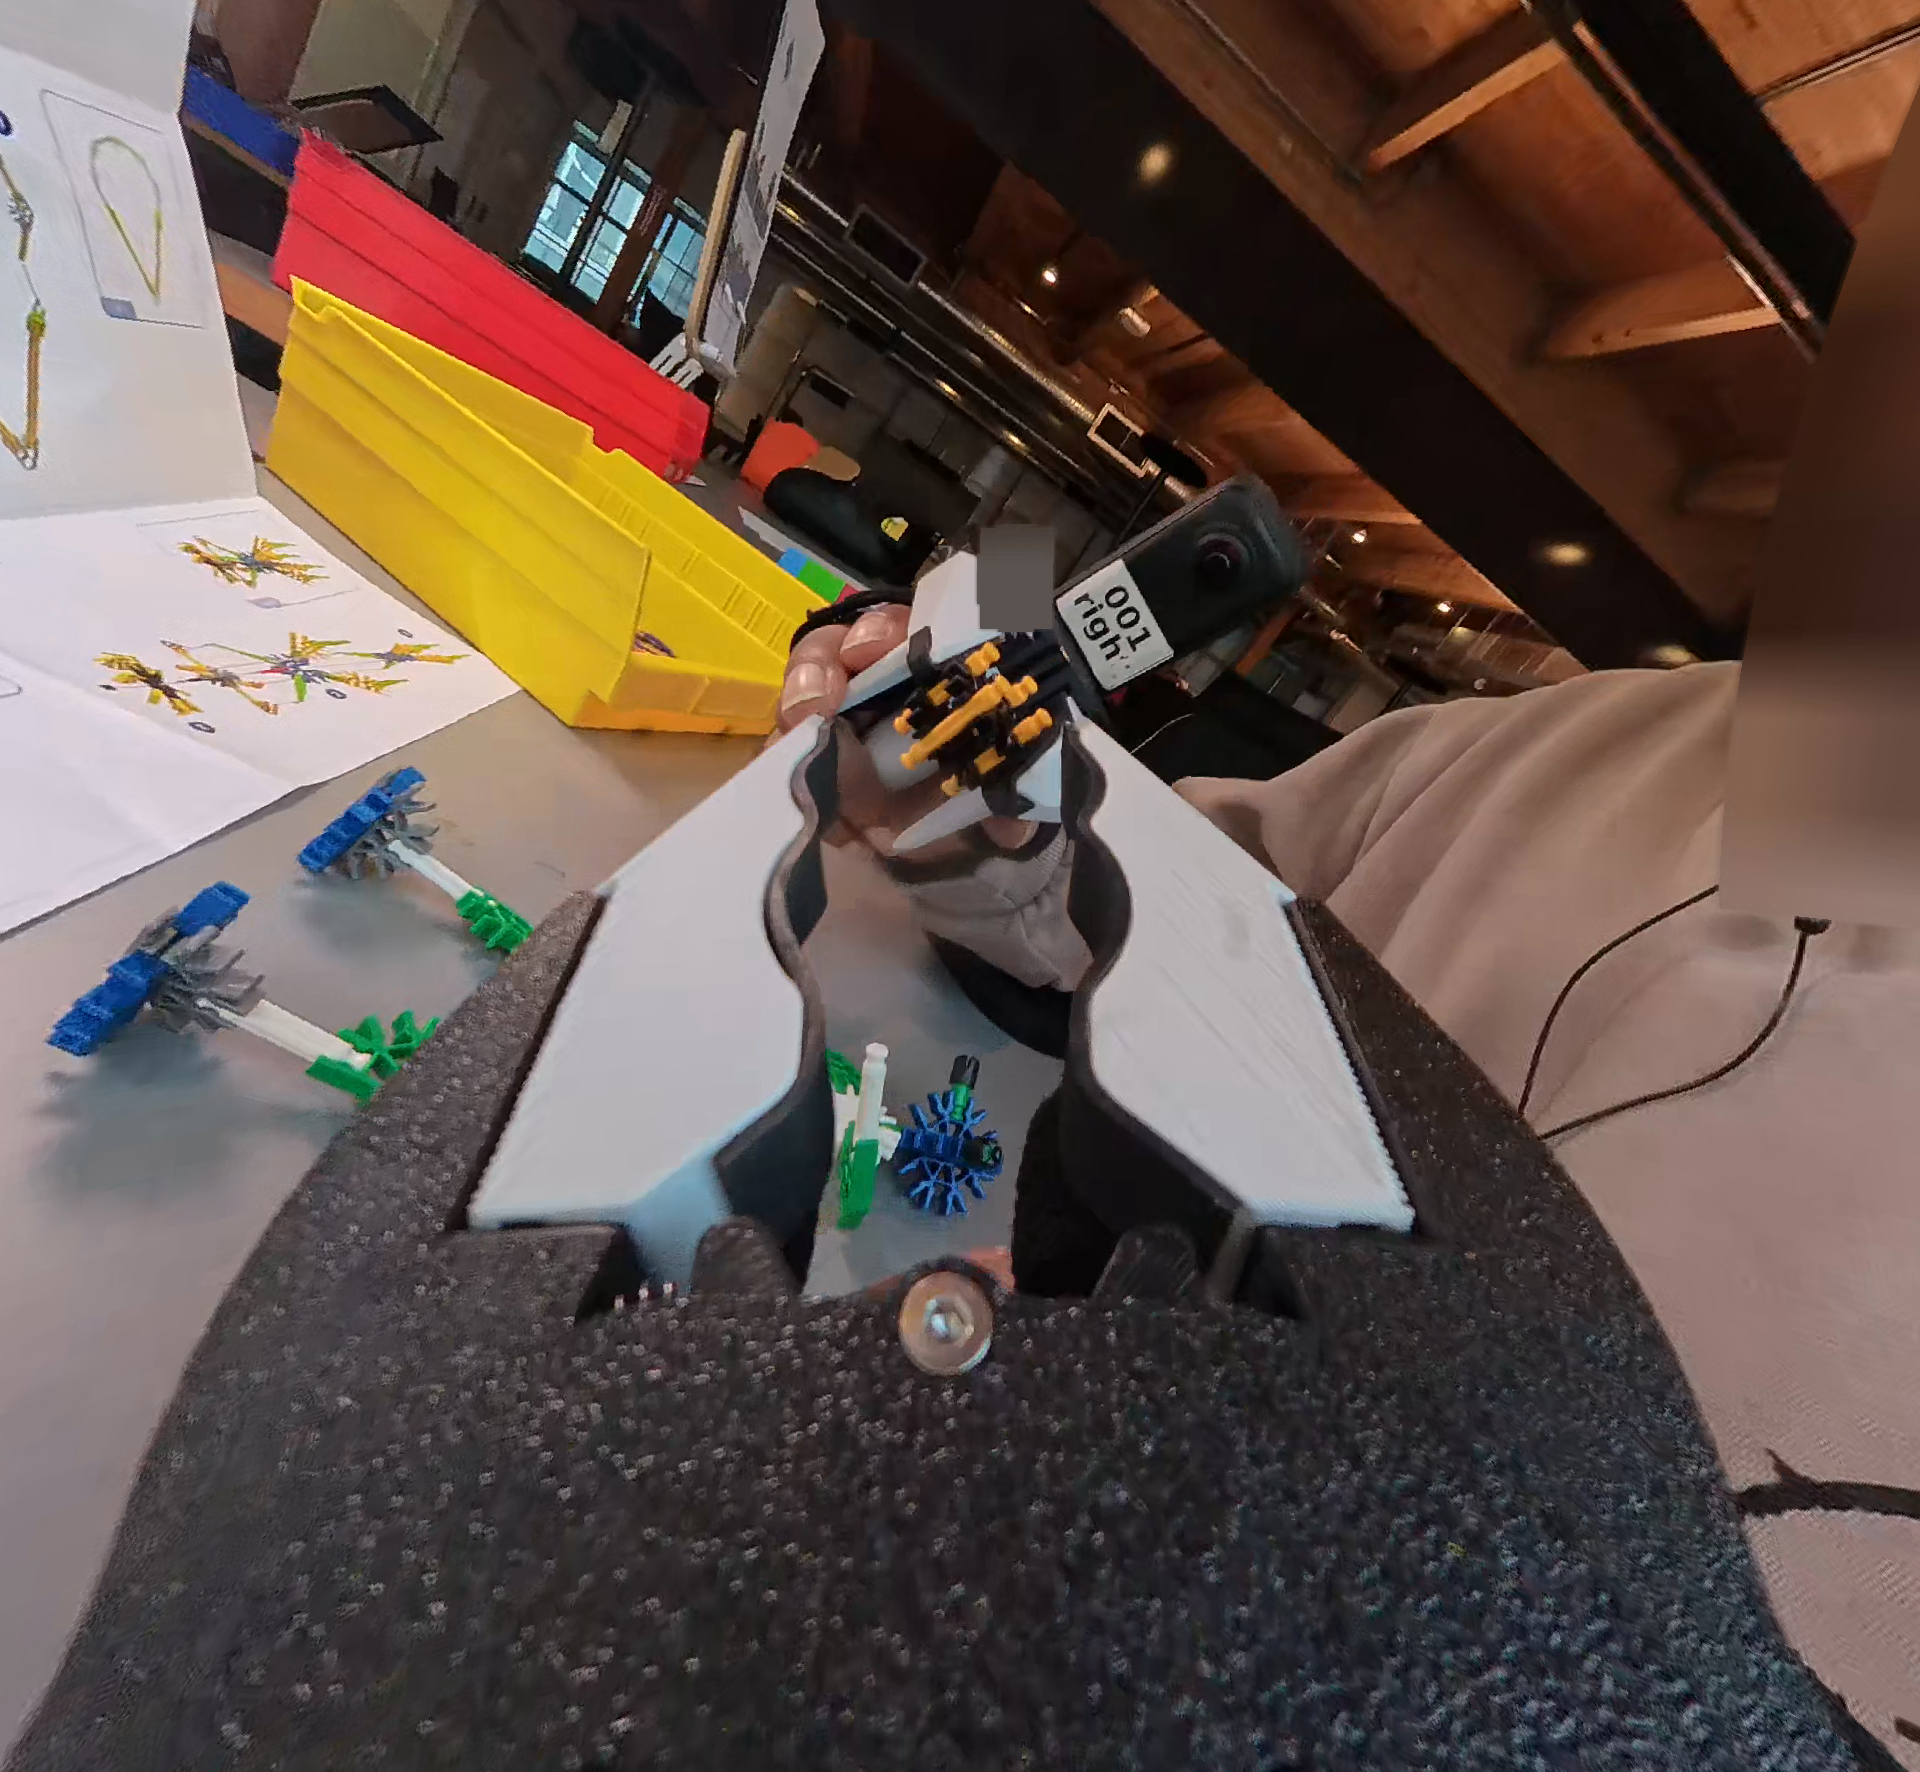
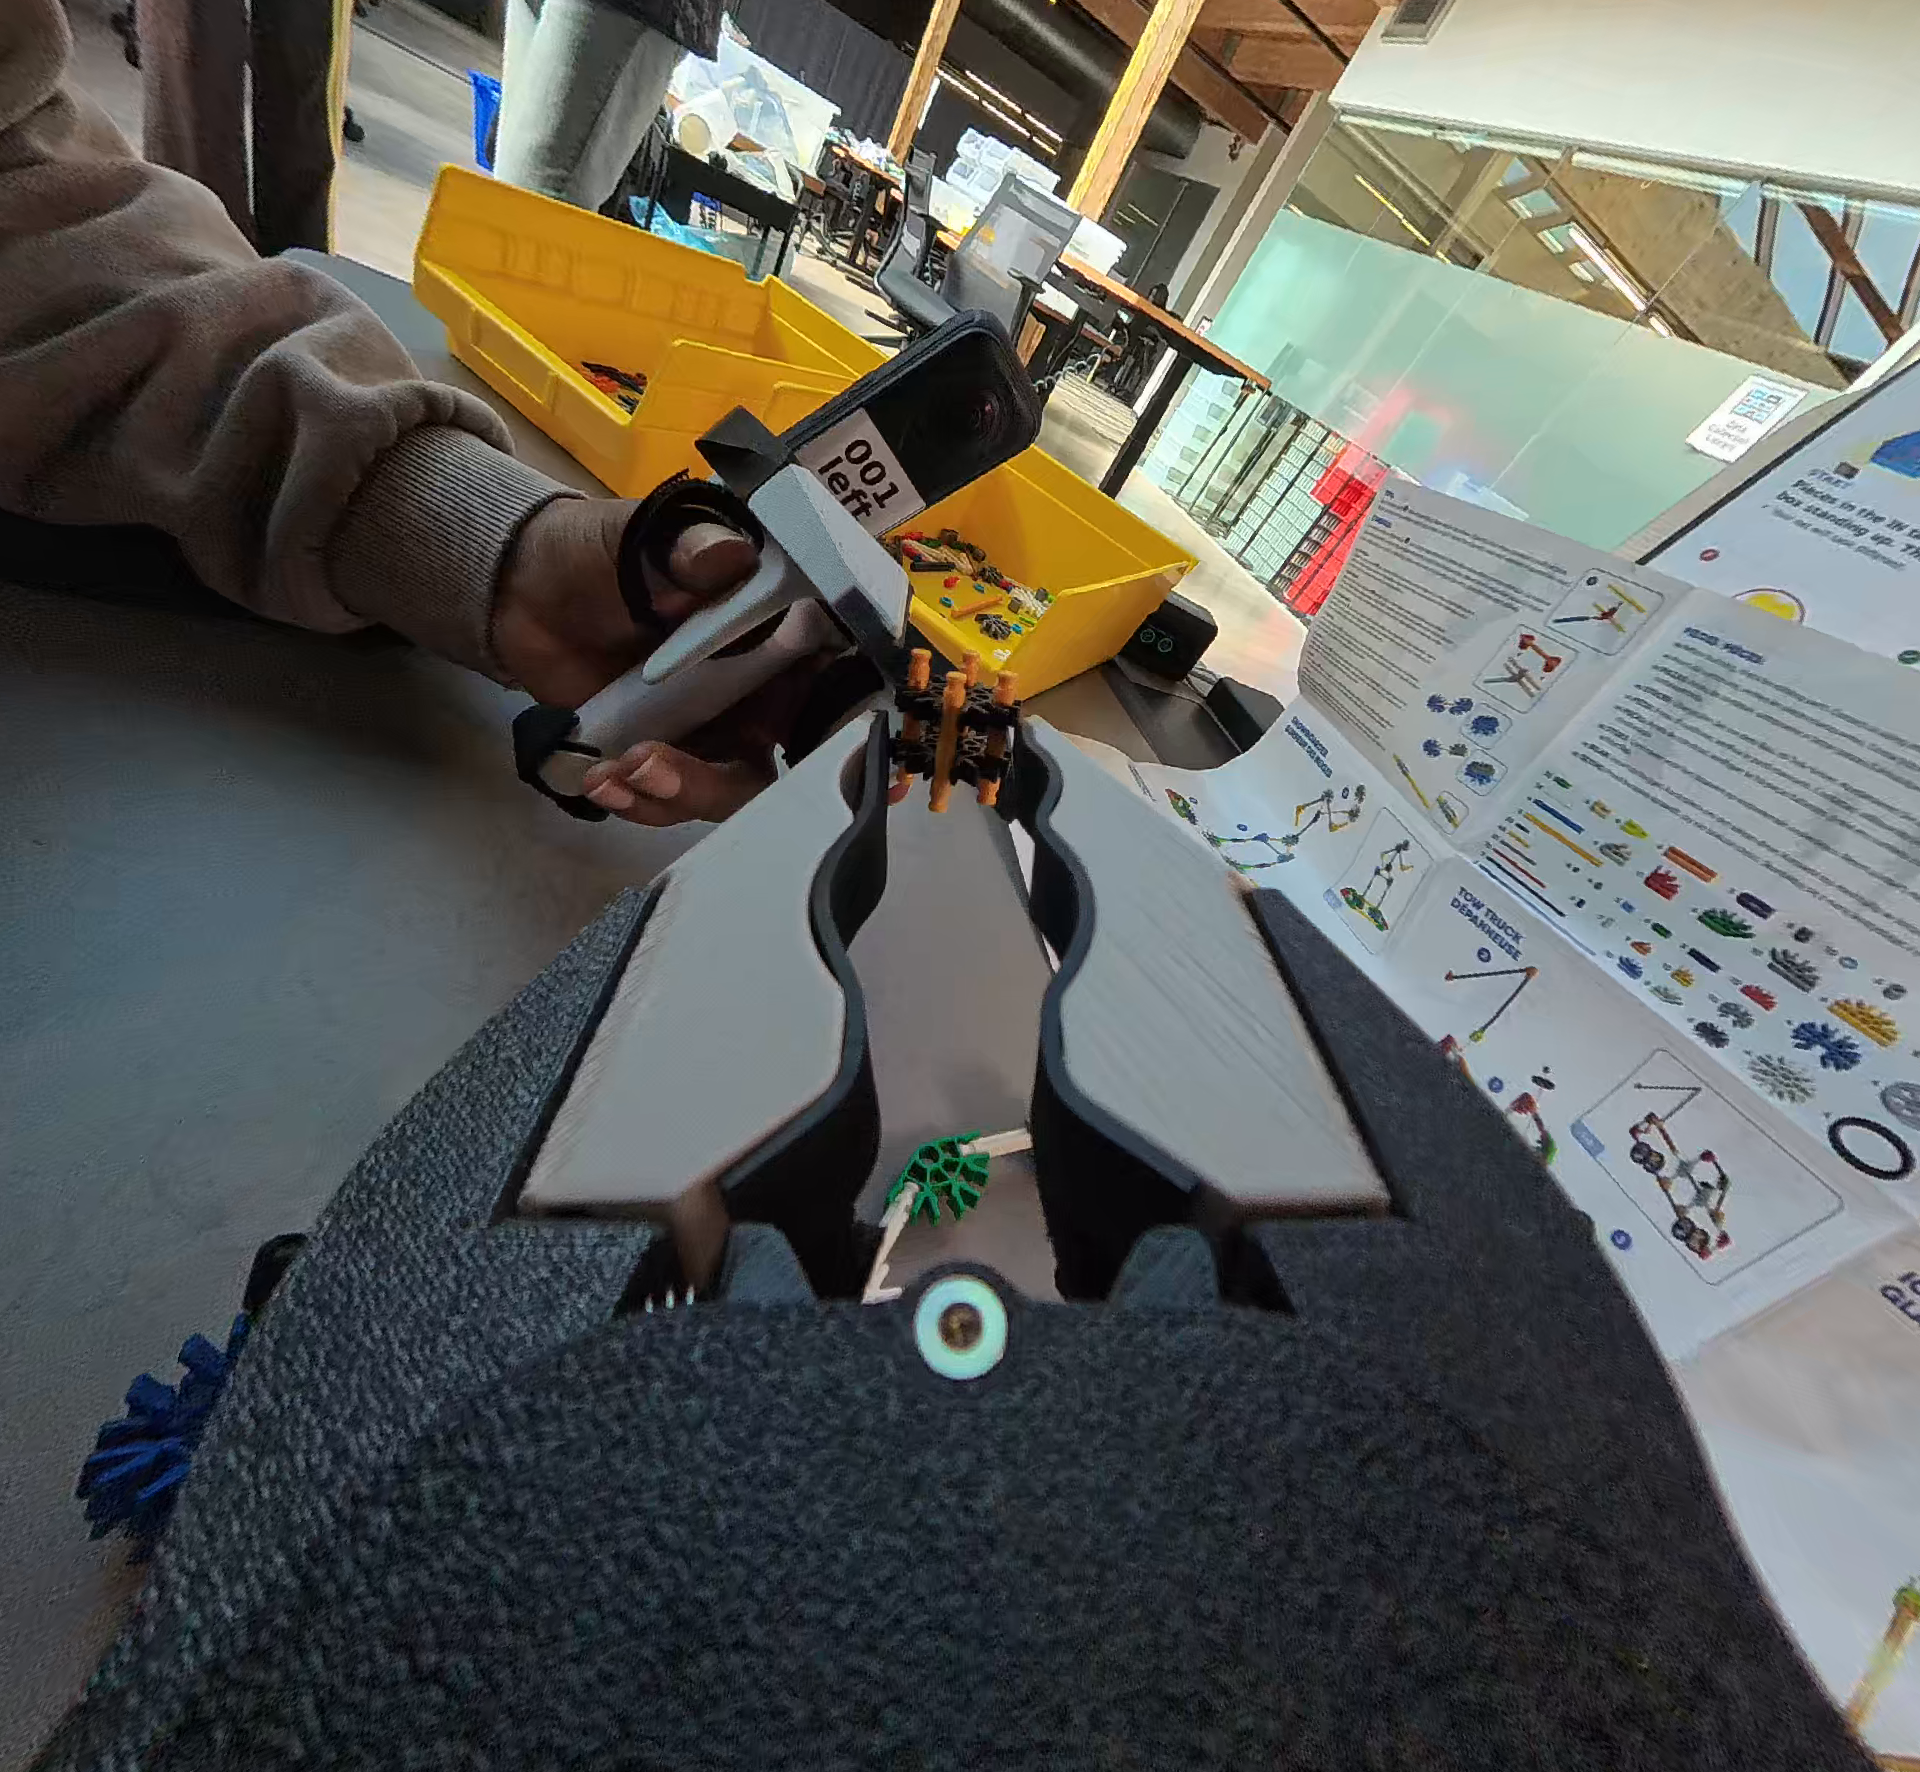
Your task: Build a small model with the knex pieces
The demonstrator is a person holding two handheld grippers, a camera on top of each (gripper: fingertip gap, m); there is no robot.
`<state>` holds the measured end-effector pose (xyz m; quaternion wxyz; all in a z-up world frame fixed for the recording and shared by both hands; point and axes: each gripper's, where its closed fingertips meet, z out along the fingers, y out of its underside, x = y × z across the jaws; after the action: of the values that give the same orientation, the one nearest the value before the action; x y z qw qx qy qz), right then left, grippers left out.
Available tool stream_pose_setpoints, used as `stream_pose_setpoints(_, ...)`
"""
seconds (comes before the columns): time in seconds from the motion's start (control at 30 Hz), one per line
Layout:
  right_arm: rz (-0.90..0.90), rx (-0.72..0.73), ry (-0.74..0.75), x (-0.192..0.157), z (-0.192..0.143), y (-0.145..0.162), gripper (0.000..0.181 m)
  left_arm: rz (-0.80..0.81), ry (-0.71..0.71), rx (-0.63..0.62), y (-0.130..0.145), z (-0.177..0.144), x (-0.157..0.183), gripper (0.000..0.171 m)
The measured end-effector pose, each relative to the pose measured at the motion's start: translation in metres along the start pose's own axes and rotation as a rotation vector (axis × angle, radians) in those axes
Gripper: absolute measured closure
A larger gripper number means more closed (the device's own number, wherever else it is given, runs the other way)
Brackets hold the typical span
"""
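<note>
grey table point(image 2: 260, 943), smooth and matte, bearing two stiff moulded bins: yellow bin point(image 1: 468, 517) with small loose parts, red bin point(image 1: 468, 268) behind it. glossy folded instruction sheets point(image 2: 1610, 839) lie at the table's edge. three rod-and-connector assemblies point(image 1: 395, 870) of blue, grey, white and green plastic rest on the table. right gripper point(image 2: 951, 756), jaws nearly closed, pinches the black-and-orange block point(image 2: 954, 730) at its tips, above the table, near the bin. left gripper point(image 1: 945, 766), jaws slightly apart, meets the same block; whether it grips cannot be told. the block seems light, rigid, snap-fitted, likely to pop apart under a hard squeeze; best held across the black connectors, not the thin orange rods.
</note>
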<state>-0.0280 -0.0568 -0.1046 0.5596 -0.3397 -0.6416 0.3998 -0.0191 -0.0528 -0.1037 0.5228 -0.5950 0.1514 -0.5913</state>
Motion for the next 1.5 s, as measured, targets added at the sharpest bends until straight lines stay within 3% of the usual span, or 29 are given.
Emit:
stream_pose_setpoints(0.3, -0.287, -0.060, 0.023, -0.010, 0.000, 0.001, 0.159, -0.279, 0.133, -0.029, 0.008, 0.002, 0.007, 0.136)
stream_pose_setpoints(0.5, -0.457, -0.105, 0.081, -0.009, 0.002, 0.005, 0.159, -0.296, 0.121, -0.033, 0.008, 0.002, 0.005, 0.146)
stream_pose_setpoints(0.6, -0.422, -0.108, 0.089, -0.008, 0.004, 0.011, 0.159, -0.209, 0.058, -0.071, 0.010, 0.000, 0.000, 0.146)
stream_pose_setpoints(0.67, -0.307, -0.112, 0.054, -0.007, 0.005, 0.017, 0.158, -0.099, -0.012, -0.108, 0.012, -0.001, -0.004, 0.146)
stream_pose_setpoints(0.8, 0.195, -0.062, -0.180, -0.015, 0.000, 0.019, 0.135, 0.254, -0.189, -0.218, 0.015, -0.008, -0.016, 0.146)
stream_pose_setpoints(0.9, 0.423, -0.028, -0.238, -0.009, -0.003, 0.016, 0.133, 0.534, -0.288, -0.302, 0.018, -0.013, -0.022, 0.146)
stream_pose_setpoints(1.0, 0.456, -0.018, -0.215, -0.004, -0.002, 0.017, 0.141, 0.692, -0.318, -0.359, 0.025, -0.010, -0.021, 0.145)
stream_pose_setpoints(1.17, 0.423, -0.047, -0.264, -0.017, -0.001, 0.017, 0.148, 0.808, -0.312, -0.379, 0.031, -0.003, -0.012, 0.145)
stream_pose_setpoints(1.27, 0.441, -0.053, -0.269, -0.015, -0.003, 0.017, 0.160, 0.805, -0.314, -0.375, 0.030, -0.003, -0.012, 0.145)
stream_pose_setpoints(1.5, 0.464, -0.013, -0.293, -0.015, -0.006, 0.011, 0.162, 0.781, -0.276, -0.333, 0.029, 0.000, -0.005, 0.145)
